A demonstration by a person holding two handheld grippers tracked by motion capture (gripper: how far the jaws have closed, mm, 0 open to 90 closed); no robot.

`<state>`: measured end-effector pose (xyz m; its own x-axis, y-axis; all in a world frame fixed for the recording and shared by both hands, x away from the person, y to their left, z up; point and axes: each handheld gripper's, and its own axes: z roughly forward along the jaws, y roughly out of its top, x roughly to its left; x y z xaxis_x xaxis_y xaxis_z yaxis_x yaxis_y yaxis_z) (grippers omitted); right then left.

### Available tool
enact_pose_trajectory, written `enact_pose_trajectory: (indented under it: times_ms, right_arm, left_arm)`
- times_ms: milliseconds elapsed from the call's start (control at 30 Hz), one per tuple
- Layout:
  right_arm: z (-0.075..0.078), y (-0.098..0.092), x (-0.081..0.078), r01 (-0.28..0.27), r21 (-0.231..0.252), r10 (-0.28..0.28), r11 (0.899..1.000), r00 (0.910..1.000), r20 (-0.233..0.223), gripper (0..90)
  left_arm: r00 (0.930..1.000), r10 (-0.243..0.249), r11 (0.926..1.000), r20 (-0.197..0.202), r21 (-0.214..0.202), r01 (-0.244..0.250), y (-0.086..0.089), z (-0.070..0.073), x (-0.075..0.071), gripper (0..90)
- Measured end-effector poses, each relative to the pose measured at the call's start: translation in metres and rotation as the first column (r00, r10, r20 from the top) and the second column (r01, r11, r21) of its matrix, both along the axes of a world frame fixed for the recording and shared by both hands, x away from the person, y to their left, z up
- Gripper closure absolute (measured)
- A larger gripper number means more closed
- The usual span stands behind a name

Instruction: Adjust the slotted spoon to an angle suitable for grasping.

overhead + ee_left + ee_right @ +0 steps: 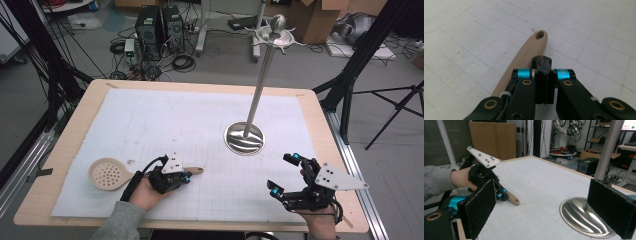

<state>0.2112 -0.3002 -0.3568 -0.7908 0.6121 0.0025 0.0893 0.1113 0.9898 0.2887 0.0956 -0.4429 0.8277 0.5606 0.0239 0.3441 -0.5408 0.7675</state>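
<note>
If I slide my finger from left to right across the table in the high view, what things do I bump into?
Round beige slotted spoon head → black left gripper over its handle → shiny round metal stand base → black right gripper.

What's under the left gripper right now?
The beige skimmer's handle runs beneath the left gripper, whose jaws are closed above it. Its hole end pokes out ahead. The gripper covers the handle's middle, so whether they touch can't be seen.

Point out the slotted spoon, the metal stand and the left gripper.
slotted spoon (107, 173), high view, on its perforated bowl.
metal stand (244, 138), high view, on its round base.
left gripper (544, 72), left gripper view, between its closed jaws.
</note>
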Motion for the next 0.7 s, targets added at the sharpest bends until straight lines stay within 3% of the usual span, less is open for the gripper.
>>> enact_pose_trajectory:
  times_ms: [167, 300, 533, 600, 700]
  right_arm:
    - [-0.001, 0.001, 0.001, -0.003, -0.004, 0.003, 1.000, 1.0000, -0.007, 7.4]
    - [-0.001, 0.001, 0.002, -0.005, -0.001, 0.005, 1.000, 1.0000, -0.005, 7.4]
    - [0.000, 0.001, 0.001, -0.009, 0.000, 0.009, 1.000, 1.0000, 0.001, 7.4]
    - [0.001, 0.001, 0.001, -0.010, 0.000, 0.010, 1.000, 1.0000, -0.001, 7.4]
    - [0.000, -0.001, 0.001, -0.006, 0.001, 0.006, 1.000, 1.0000, -0.002, 7.4]
  left_arm:
    - [0.9992, 0.039, 0.9988, 0.002, 0.028, -0.039, -0.004, 0.002, 0.018, 89.8]
    - [0.9984, 0.055, 0.9982, 0.012, 0.024, -0.055, -0.005, 0.001, 0.026, 89.8]
    - [0.9969, 0.076, 0.9970, 0.018, 0.013, -0.077, -0.004, 0.000, 0.028, 89.8]
    - [0.9977, 0.067, 0.9978, 0.014, -0.006, -0.066, -0.002, 0.003, 0.025, 89.7]
    - [0.9993, 0.026, 0.9974, 0.026, -0.069, -0.024, 0.006, 0.013, 0.017, 89.7]
